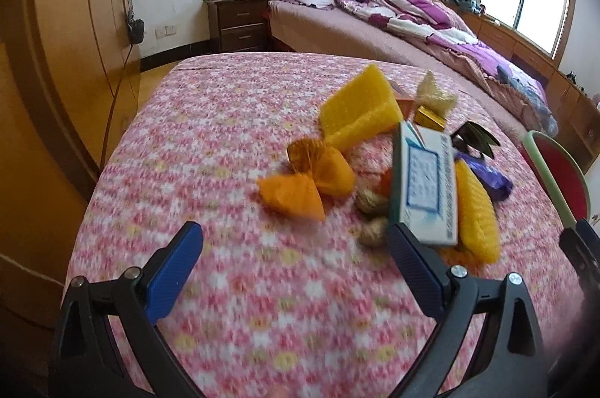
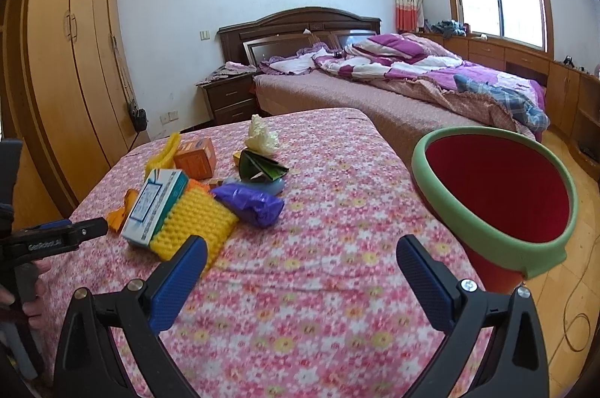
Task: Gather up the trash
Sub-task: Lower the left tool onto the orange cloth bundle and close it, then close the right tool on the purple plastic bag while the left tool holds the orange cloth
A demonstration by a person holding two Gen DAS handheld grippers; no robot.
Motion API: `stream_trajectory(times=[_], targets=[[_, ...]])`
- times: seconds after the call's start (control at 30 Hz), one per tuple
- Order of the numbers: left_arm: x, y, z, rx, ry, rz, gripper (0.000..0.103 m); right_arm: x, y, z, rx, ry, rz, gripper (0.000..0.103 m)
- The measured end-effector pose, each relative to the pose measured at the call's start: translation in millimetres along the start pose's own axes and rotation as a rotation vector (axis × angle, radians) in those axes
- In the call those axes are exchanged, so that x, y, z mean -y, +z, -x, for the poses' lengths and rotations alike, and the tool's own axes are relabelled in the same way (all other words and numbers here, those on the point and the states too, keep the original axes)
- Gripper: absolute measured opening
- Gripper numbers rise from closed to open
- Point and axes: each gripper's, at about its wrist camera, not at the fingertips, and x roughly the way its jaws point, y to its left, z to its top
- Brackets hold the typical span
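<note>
Left wrist view: my left gripper [image 1: 294, 261] is spread beside the white box [image 1: 423, 188]; light, stiff card, best pinched across its flat faces.

The trash sits in a messy pile on the pink flowery cloth [image 2: 318, 285]: a white & teal box [image 2: 153, 208] leans tilted on a bumpy yellow foam net [image 2: 195, 229], w/ a crumpled purple wrapper [image 2: 249, 205] just beside it. Behind them are an orange box [image 2: 195, 158], a 2nd yellow foam piece [image 1: 360, 107], a dark green wrapper [image 2: 262, 169] & a scrunched pale tissue [image 2: 260, 135], and crumpled orange paper [image 1: 296, 193] lies on the pile's left. The red bin w/ a green rim [image 2: 498, 199] stands tipped at the cloth's right edge, mouth open, well apart from the pile.
</note>
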Motion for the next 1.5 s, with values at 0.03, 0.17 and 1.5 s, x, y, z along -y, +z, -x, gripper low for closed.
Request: stream_trajectory(times=[0.03, 0.17, 1.5], targets=[[1.2, 4.0, -4.3, -0.008, 0.002, -0.006, 0.098, 1.2, 2.9, -3.1, -0.009, -0.002, 0.0, 0.103], [-1.2, 23.3, -27.7, -0.058, -0.009, -0.023, 0.09, 6.4, 11.8, -16.5, -0.048, 0.017, -0.003, 0.103], [-44.9, 35.5, -63.2, -0.06, -0.279, 0.139, 0.04, -17.2, 30.3, -113.1, -0.311, 0.119, -0.053, 0.021]])
